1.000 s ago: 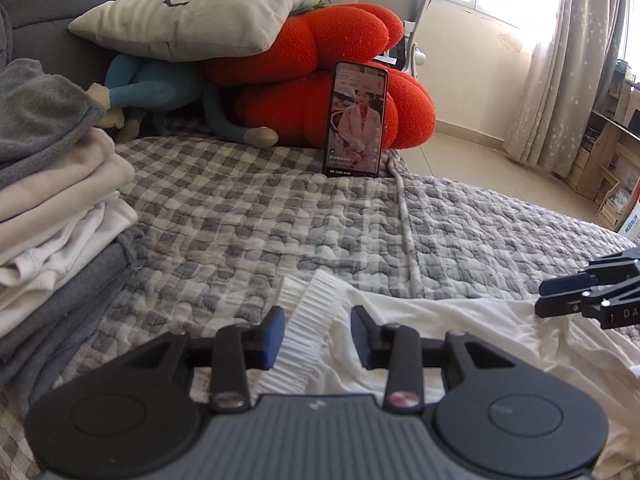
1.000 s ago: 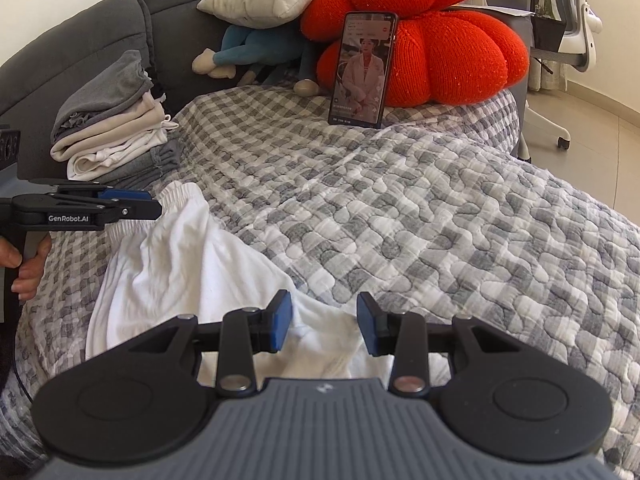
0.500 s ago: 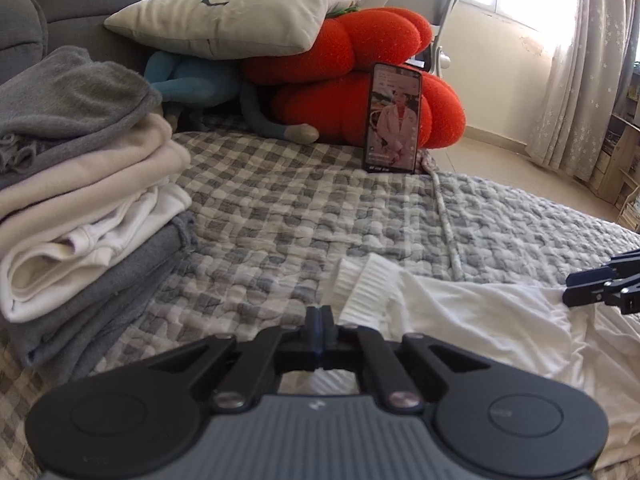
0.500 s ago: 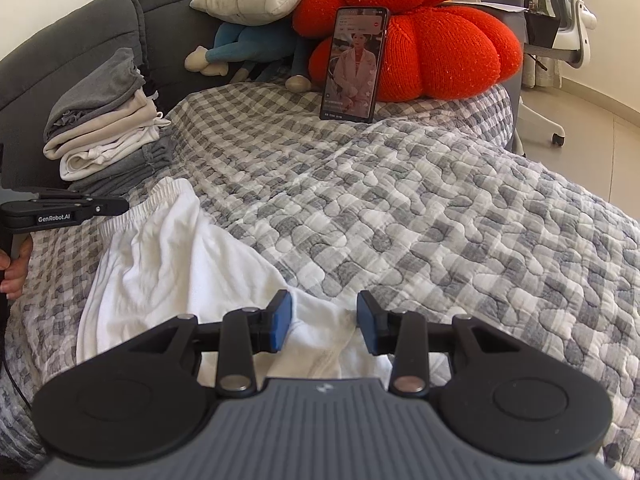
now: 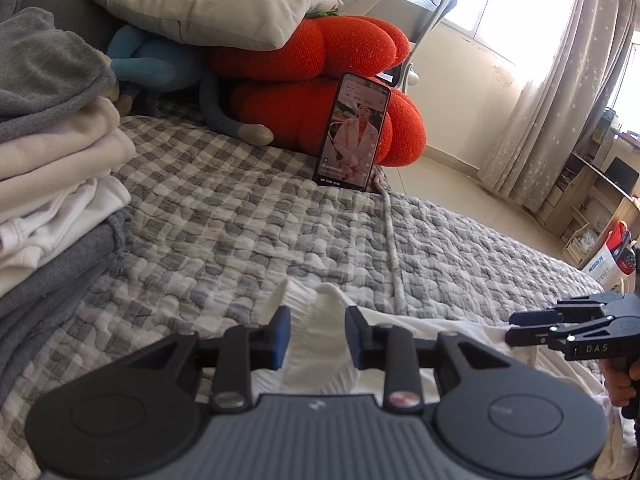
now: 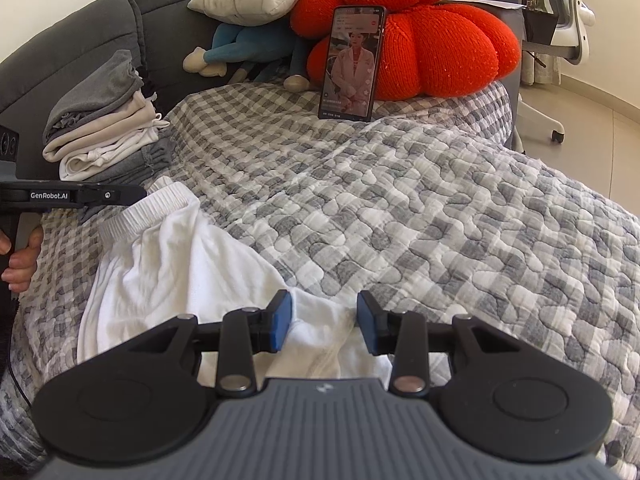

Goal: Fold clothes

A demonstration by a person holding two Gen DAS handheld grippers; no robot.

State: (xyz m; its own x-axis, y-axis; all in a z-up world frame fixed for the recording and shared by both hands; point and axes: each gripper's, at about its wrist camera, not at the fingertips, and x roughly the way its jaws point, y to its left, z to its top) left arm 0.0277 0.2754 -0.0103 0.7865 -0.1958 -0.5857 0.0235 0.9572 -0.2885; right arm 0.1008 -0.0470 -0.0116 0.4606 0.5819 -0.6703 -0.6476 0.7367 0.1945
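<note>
A white garment with a ribbed elastic waistband lies spread on the checked quilt. In the left wrist view the waistband sits between my left gripper's open blue pads. My left gripper is open around the band, not clamped; it also shows in the right wrist view. My right gripper is open over the garment's other end, a fold of white cloth between its jaws. It shows at the right in the left wrist view.
A stack of folded grey, beige and white clothes stands at the left on the grey checked quilt. A phone leans on red cushions at the back, beside a blue plush toy and a pillow.
My left gripper was shut half a second ago and now stands open around the waistband. It has moved back toward the garment. The right gripper stays open over the other end.
</note>
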